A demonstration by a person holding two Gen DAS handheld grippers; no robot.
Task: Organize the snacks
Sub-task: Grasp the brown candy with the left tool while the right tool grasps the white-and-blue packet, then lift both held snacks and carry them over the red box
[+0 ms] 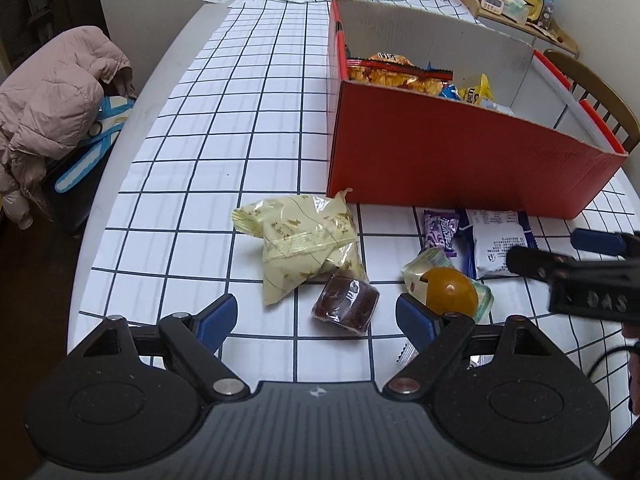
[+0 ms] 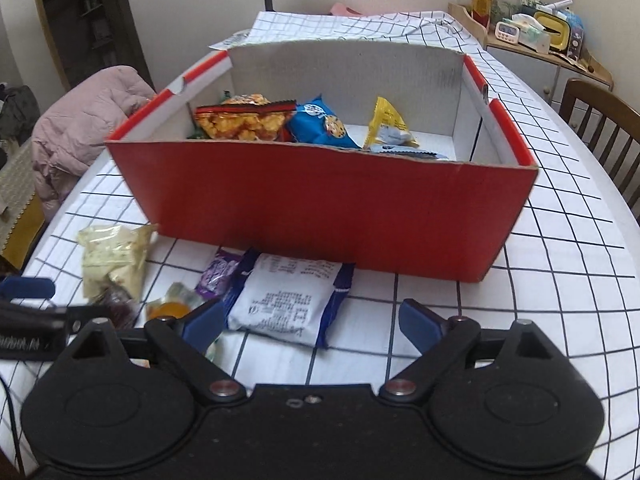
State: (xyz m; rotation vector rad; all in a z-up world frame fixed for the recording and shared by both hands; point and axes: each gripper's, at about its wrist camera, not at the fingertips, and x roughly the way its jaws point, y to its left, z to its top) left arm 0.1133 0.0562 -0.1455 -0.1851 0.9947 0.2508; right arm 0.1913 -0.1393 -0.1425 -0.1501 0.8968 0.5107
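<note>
My left gripper point(image 1: 316, 316) stands open low over the checked tablecloth, a dark brown wrapped snack point(image 1: 346, 304) lying between its fingers, untouched. Beside that snack lie a pale yellow packet point(image 1: 304, 240), an orange jelly cup point(image 1: 450, 290) and a purple candy point(image 1: 440, 232). My right gripper point(image 2: 312, 320) is open around a white-and-blue packet point(image 2: 286, 304), which lies flat nearer the left pad. Behind the packet stands the red box point(image 2: 320, 200), holding a popcorn bag point(image 2: 244, 120), a blue cookie pack point(image 2: 320, 124) and a yellow pack point(image 2: 390, 124).
A pink jacket point(image 1: 52, 108) hangs over a chair left of the table. A wooden chair point(image 2: 604, 132) stands at the right, and a cluttered shelf point(image 2: 540, 36) sits behind it. The rounded table edge point(image 1: 104, 184) runs close on the left.
</note>
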